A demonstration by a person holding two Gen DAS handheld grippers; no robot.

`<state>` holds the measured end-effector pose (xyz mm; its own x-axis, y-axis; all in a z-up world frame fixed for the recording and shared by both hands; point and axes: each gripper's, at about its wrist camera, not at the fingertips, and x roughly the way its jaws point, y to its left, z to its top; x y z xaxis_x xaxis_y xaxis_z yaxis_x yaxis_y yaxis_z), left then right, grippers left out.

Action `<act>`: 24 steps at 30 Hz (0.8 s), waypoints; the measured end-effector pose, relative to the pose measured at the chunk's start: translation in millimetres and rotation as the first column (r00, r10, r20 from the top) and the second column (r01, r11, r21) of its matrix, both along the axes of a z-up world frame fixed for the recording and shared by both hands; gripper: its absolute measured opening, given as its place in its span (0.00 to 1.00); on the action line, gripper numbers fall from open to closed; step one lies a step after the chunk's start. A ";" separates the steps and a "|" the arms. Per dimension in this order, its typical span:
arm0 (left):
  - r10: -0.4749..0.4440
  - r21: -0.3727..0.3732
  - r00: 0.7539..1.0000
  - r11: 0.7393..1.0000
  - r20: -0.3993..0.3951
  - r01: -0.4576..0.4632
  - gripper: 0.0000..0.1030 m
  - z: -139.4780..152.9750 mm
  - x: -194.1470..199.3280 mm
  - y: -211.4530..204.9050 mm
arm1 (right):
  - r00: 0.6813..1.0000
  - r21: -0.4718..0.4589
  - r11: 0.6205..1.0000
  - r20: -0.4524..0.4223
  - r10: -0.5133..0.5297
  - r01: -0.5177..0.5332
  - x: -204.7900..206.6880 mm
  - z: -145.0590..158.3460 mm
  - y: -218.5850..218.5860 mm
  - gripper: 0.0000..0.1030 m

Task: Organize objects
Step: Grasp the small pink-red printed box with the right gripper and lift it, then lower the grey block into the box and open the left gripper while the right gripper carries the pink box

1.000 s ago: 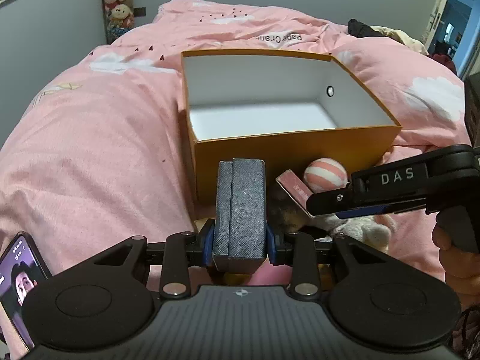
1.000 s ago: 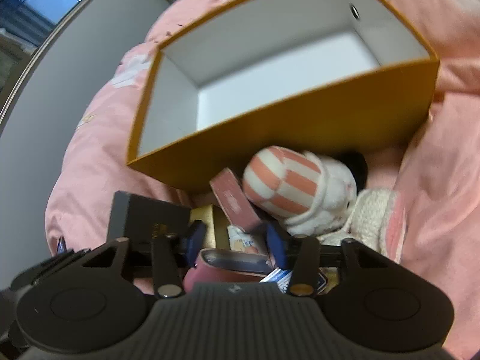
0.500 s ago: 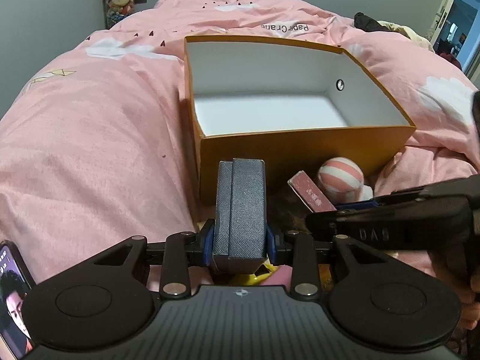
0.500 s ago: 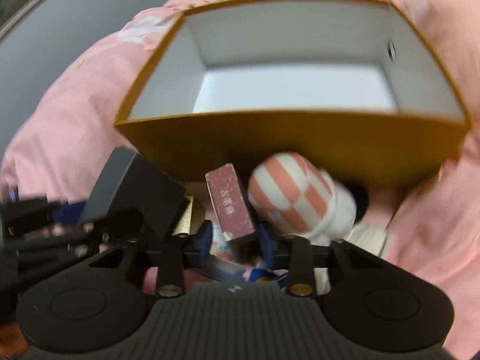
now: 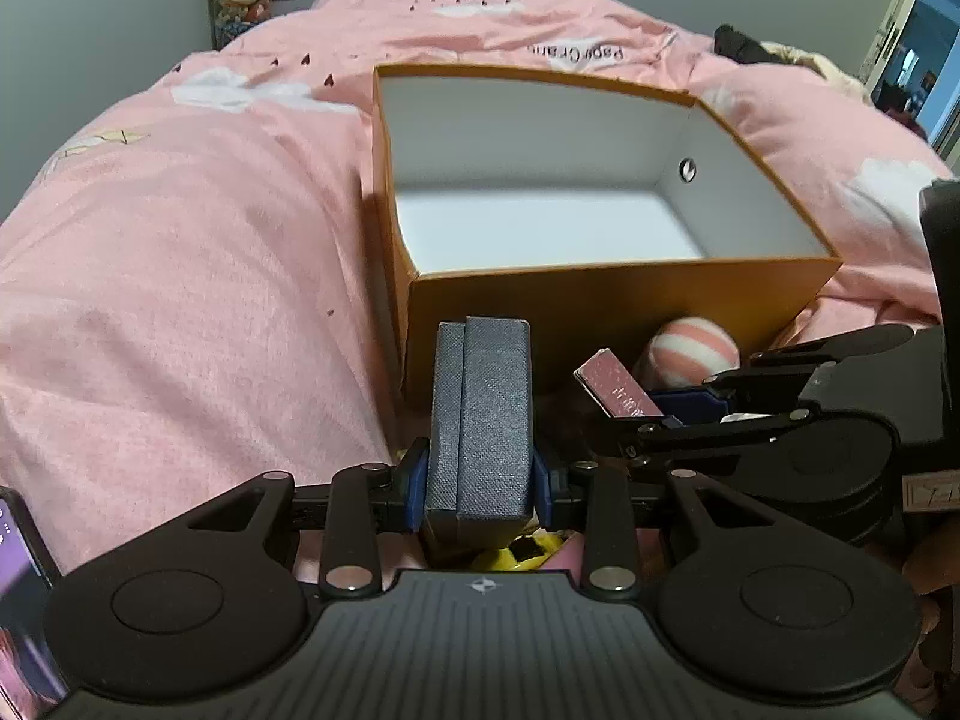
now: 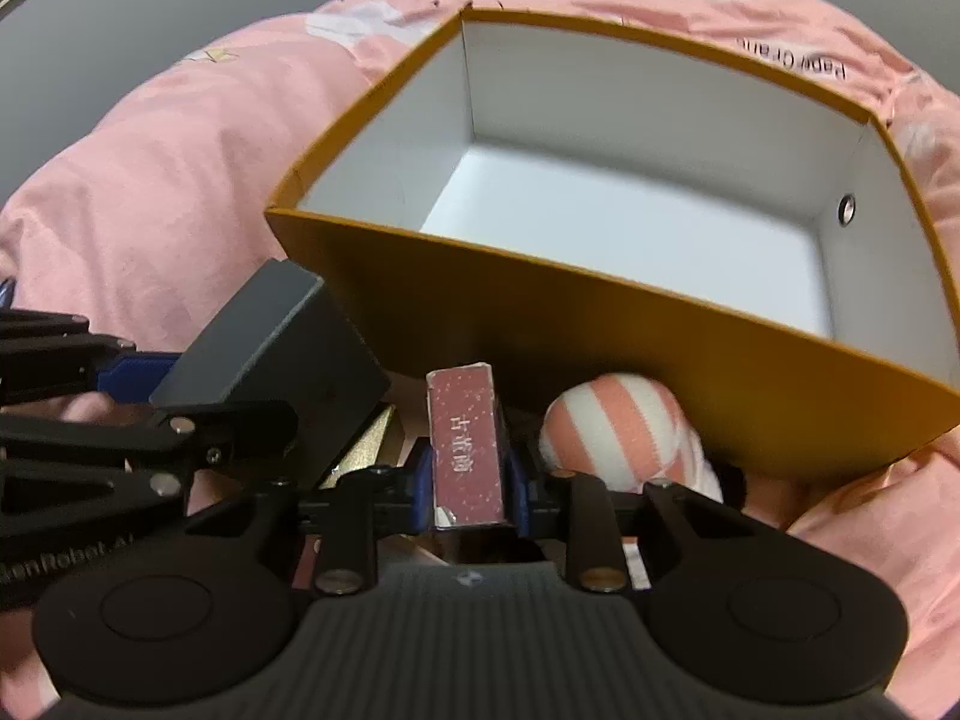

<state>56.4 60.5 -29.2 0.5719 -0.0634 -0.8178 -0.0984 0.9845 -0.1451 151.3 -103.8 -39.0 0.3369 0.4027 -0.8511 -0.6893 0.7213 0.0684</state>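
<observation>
1. My left gripper point(image 5: 479, 476) is clamped on a dark grey textured case point(image 5: 482, 420), its blue pads pressed against both long sides; the case stands upright just in front of the orange box's point(image 5: 624, 294) near wall.
2. My right gripper point(image 6: 470, 487) has just been closing its jaws, and a slim pink carton point(image 6: 467, 447) with white lettering now sits between them with the blue pads tight on its sides.
3. That carton also stands just in front of the orange box's near wall, to the right of the grey case.
4. A pink-and-white striped plush toy point(image 6: 618, 426) lies against the same near wall, just right of the carton, touching neither gripper.
5. The orange box sits open on the pink duvet point(image 5: 180, 276), its white inside bare.
6. A phone point(image 5: 24, 594) lies well left of the box, at the view's edge.
</observation>
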 end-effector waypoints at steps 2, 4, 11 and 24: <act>-0.003 -0.011 1.000 1.000 0.027 0.004 0.37 5.9 -3.4 -1.7 | 0.999 0.013 1.000 0.037 0.007 -0.007 -4.3 9.5 -6.6 0.24; -0.011 -0.015 0.998 1.000 0.062 0.012 0.37 14.5 -7.7 -4.8 | 0.998 0.042 0.999 0.054 0.014 -0.016 -8.8 22.0 -15.4 0.23; -0.081 0.031 0.979 0.997 0.185 0.076 0.37 54.3 -12.1 -22.2 | 0.995 0.161 0.987 0.101 -0.023 0.007 -12.7 75.0 -50.1 0.23; -0.233 0.215 0.924 0.961 0.302 0.173 0.37 97.8 40.1 -39.2 | 0.964 0.342 0.932 0.184 -0.194 0.122 37.5 141.5 -69.3 0.23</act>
<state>96.6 21.3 68.6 0.7959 -0.0747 -0.6008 0.1284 0.9906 0.0470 188.9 -173.0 102.5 0.5761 0.5714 -0.5845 -0.5927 0.7844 0.1828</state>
